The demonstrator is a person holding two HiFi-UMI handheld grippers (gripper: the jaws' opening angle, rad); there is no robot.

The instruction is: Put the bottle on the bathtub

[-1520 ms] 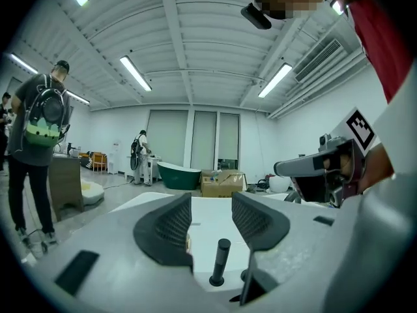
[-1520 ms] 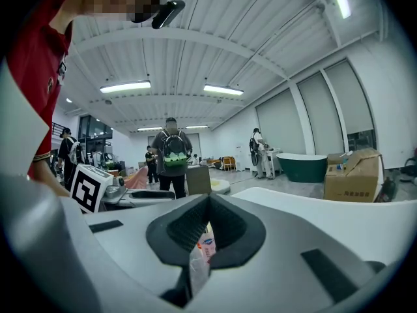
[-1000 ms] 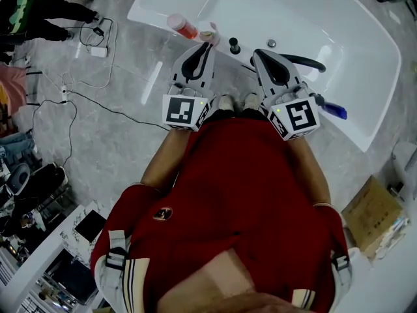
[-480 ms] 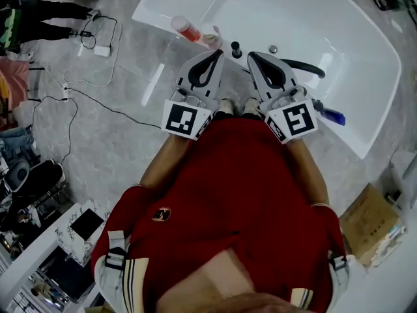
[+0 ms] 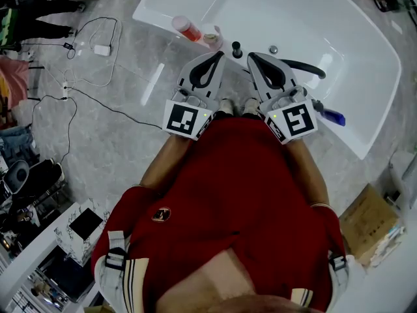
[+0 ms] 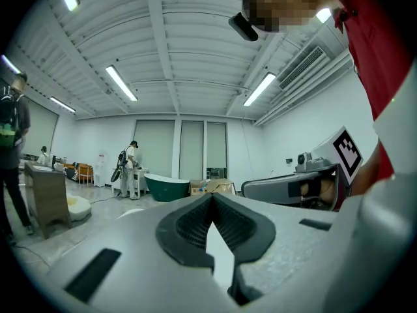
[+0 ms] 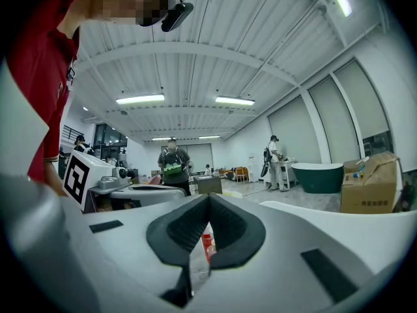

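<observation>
The left gripper (image 5: 218, 56) and the right gripper (image 5: 251, 57) are held side by side just in front of the person's red-shirted chest, both pointing toward the tub. In its own view the left gripper (image 6: 212, 197) has its jaws closed tip to tip on nothing. The right gripper (image 7: 209, 199) is likewise closed and empty.

Just beyond them, on the near rim of the white bathtub (image 5: 313, 18), stands a black tap (image 5: 301, 64). Farther left along that rim is the red plastic bottle with a white cap (image 5: 184, 28). It also shows small through the gap below the right jaws (image 7: 206, 243). It is well apart from both grippers, with a pale bottle (image 5: 212, 39) just beside it. Whether it stands or lies is unclear.

The bottle looks light, stiff and smooth, so it would probably slip or roll on the glossy rim. The firmest hold seems to be across the middle of its body, below the cap.
</observation>
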